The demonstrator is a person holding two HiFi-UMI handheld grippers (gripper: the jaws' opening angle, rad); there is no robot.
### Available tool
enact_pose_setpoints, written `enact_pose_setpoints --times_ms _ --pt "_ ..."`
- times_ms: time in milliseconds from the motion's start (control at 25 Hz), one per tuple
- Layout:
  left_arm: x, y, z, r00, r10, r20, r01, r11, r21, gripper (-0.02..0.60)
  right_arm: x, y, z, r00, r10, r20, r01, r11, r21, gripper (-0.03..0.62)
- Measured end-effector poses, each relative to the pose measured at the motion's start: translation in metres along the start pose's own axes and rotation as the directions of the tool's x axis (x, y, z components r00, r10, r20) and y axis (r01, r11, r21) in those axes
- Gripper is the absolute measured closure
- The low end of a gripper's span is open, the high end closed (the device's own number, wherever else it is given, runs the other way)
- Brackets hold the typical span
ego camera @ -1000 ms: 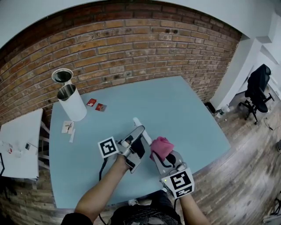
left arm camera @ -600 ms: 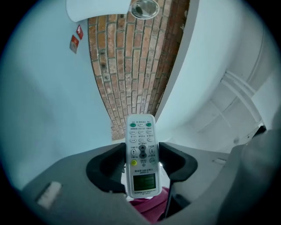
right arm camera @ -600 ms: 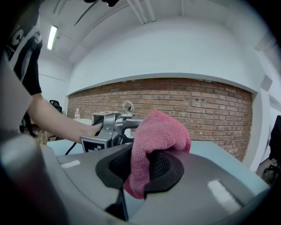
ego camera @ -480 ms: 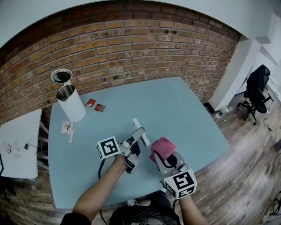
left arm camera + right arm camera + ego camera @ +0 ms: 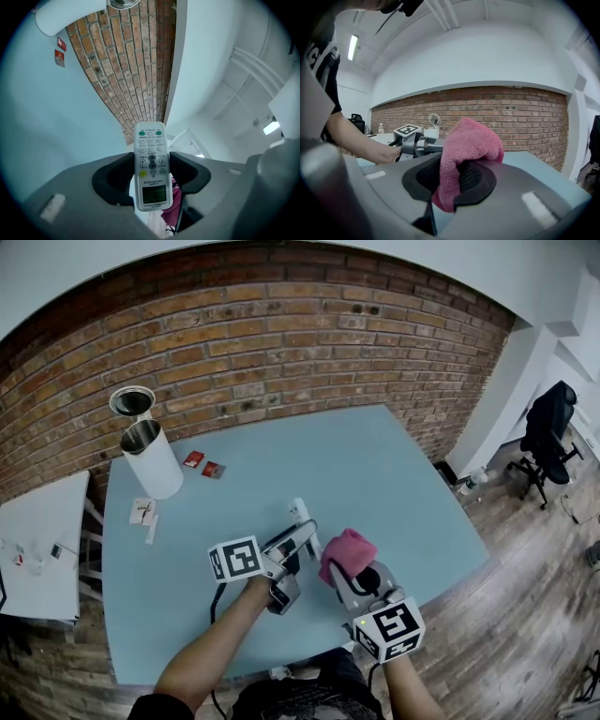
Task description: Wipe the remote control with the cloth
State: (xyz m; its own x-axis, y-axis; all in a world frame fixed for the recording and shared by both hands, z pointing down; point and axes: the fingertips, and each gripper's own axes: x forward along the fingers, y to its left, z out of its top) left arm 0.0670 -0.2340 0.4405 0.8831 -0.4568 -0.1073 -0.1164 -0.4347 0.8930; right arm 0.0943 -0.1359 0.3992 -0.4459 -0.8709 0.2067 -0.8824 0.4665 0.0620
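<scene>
Table (image 5: 375,474): pale blue top, square-cornered, far edge close against a brick wall (image 5: 281,343); most of the top is bare.
Far left corner: tall white bin (image 5: 155,463), upright, shiny metal inside; a round metal-rimmed lid (image 5: 132,401) just behind it, join to the bin not clear.
Right of the bin: two small red packets (image 5: 195,458) (image 5: 215,468), flat, just beside each other.
Left edge, nearer: white card (image 5: 143,511) with dark print too small to read; a thin white strip (image 5: 154,530) just beside it.
Side table (image 5: 47,521): white, apart to the left; a few small items (image 5: 58,551), too small to tell.
</scene>
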Motion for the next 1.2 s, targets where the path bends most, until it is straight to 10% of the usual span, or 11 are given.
enact_pose_setpoints --times_ms 1200 --pt "0.004 -0.004 -0.039 0.968 0.061 -0.244 0.027 0.939 0.344 0.345 -0.003 -0.021 0.042 0.992 -0.027 0.121 0.02 0.998 0.057 0.531"
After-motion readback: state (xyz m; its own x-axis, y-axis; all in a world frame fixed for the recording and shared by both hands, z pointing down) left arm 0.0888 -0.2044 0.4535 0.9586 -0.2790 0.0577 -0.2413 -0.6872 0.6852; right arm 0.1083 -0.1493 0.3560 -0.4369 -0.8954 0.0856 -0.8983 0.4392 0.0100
